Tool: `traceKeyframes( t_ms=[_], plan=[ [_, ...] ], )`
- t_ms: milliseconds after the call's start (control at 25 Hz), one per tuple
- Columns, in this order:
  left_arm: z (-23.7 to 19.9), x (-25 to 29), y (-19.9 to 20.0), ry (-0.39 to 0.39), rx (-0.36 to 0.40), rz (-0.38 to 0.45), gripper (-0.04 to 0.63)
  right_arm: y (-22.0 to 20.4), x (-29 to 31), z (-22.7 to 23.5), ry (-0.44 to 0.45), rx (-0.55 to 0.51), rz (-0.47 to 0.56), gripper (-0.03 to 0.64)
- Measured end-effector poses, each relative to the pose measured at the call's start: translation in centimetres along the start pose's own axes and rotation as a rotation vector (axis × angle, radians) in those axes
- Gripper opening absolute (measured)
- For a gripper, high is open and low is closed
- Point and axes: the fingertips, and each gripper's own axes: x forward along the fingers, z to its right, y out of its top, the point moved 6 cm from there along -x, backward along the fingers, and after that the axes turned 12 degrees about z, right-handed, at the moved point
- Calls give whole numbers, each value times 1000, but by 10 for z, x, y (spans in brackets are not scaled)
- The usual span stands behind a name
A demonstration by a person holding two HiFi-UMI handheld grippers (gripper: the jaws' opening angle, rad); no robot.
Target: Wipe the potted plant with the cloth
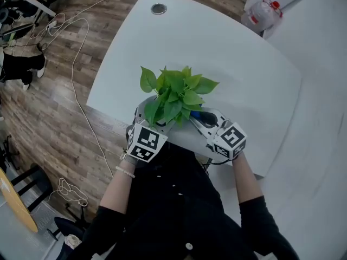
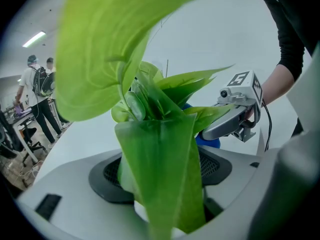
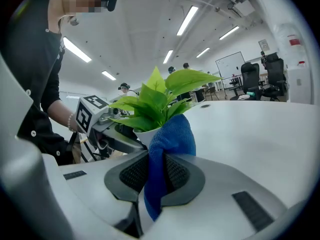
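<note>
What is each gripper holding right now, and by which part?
The right gripper pinches the blue cloth mid-fold, a bunch above the jaws. The left gripper clamps the potted plant by its white pot, a leaf draped in front.

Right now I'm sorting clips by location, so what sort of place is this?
Probably an open-plan office or lab: a large white desk with a cable grommet, swivel chairs beside a whiteboard in the right gripper view, and long strip lights on the ceiling.

A white table [image 1: 217,47] (round cable hole [image 1: 159,8] at its far edge) carries the potted plant [image 1: 176,96] near the person's side.
</note>
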Motion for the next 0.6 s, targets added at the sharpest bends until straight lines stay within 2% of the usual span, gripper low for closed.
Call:
traceKeyframes(
  t_ms=[320, 600],
  plan=[
    [0, -1, 0, -5, 6, -7, 364, 9, -5, -24, -28, -7, 22, 83],
    [1, 3, 2, -8, 13, -8, 362, 6, -8, -2, -126, -11, 4, 83]
  ],
)
